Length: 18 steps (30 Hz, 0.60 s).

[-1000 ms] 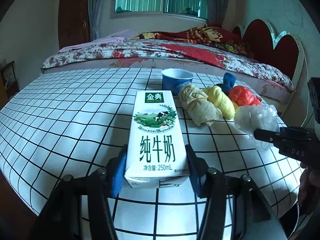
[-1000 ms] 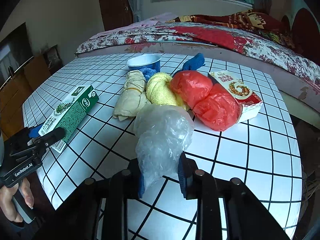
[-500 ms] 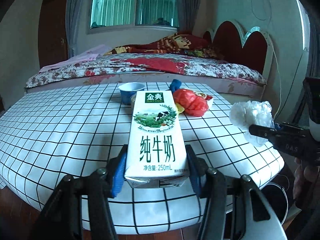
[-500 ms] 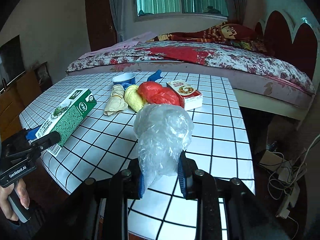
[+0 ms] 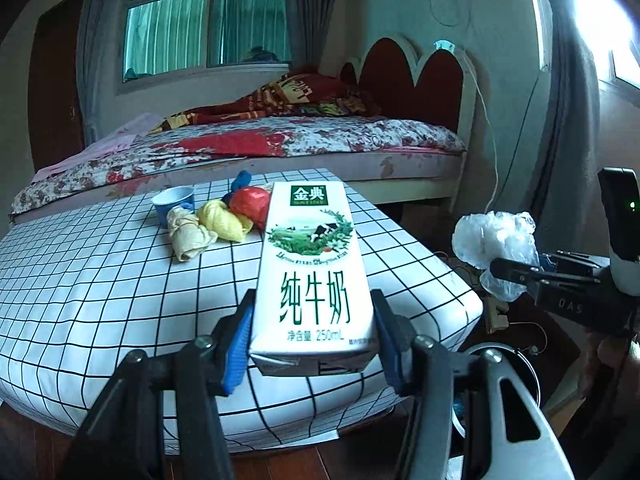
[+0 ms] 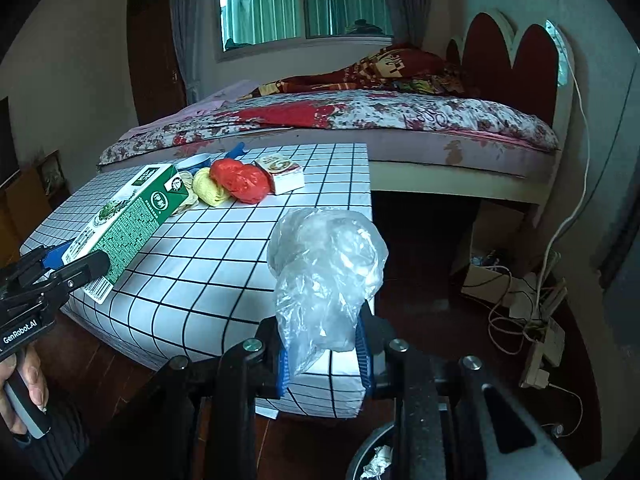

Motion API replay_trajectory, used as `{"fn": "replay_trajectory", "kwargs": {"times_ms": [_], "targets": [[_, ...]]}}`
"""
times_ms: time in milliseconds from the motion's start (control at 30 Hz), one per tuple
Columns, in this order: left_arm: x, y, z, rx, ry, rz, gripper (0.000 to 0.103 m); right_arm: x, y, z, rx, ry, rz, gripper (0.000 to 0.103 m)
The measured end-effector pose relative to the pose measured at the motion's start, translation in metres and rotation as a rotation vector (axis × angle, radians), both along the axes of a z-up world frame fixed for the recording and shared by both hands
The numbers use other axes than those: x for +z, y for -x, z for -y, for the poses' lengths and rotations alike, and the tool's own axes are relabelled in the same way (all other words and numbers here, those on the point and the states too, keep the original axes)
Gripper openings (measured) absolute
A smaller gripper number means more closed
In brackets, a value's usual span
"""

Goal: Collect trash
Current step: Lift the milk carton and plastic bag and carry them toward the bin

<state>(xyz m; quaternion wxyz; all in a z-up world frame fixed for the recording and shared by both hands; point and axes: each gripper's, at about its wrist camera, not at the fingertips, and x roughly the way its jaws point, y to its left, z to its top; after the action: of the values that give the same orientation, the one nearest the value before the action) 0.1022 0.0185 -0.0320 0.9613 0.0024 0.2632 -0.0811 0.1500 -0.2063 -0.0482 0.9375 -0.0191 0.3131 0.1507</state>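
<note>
My left gripper (image 5: pixel 312 344) is shut on a white and green milk carton (image 5: pixel 314 272) and holds it in the air off the table's near corner; the carton also shows in the right wrist view (image 6: pixel 128 216). My right gripper (image 6: pixel 324 352) is shut on a crumpled clear plastic bag (image 6: pixel 326 280), held beyond the table's edge above a dark bin (image 6: pixel 376 460). The bag also shows in the left wrist view (image 5: pixel 496 244). The bin's rim (image 5: pixel 524 364) lies below the bag.
On the checked table (image 5: pixel 100 280) lie a beige bundle (image 5: pixel 188 236), a yellow bundle (image 5: pixel 224 220), a red bag (image 6: pixel 240 180), a blue cup (image 5: pixel 174 200) and a small box (image 6: pixel 282 172). A bed (image 6: pixel 360 120) stands behind. Cables and a power strip (image 6: pixel 540 344) lie on the floor to the right.
Both grippers have pulled back and to the right off the table with the carton and the bag. The table now looks farther away and the bin has come into view below.
</note>
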Motion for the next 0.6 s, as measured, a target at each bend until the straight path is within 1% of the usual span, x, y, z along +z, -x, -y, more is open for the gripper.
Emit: {"fn": "replay_trajectory", "kwargs": {"times_ms": [233,433,600], "targets": [[0.001,0.007,0.034,-0.088,-0.018,0.005,0.055,-0.004,0.012,0.034,-0.061,0.006,-0.001,0.028],[-0.005,0.009,0.063,-0.17,-0.028,-0.007,0.055,-0.015,0.02,0.063,-0.108,0.022,-0.023,0.028],[-0.012,0.011,0.091,-0.241,-0.036,-0.023,0.055,-0.023,0.03,0.091,-0.156,0.017,-0.042,0.028]]}}
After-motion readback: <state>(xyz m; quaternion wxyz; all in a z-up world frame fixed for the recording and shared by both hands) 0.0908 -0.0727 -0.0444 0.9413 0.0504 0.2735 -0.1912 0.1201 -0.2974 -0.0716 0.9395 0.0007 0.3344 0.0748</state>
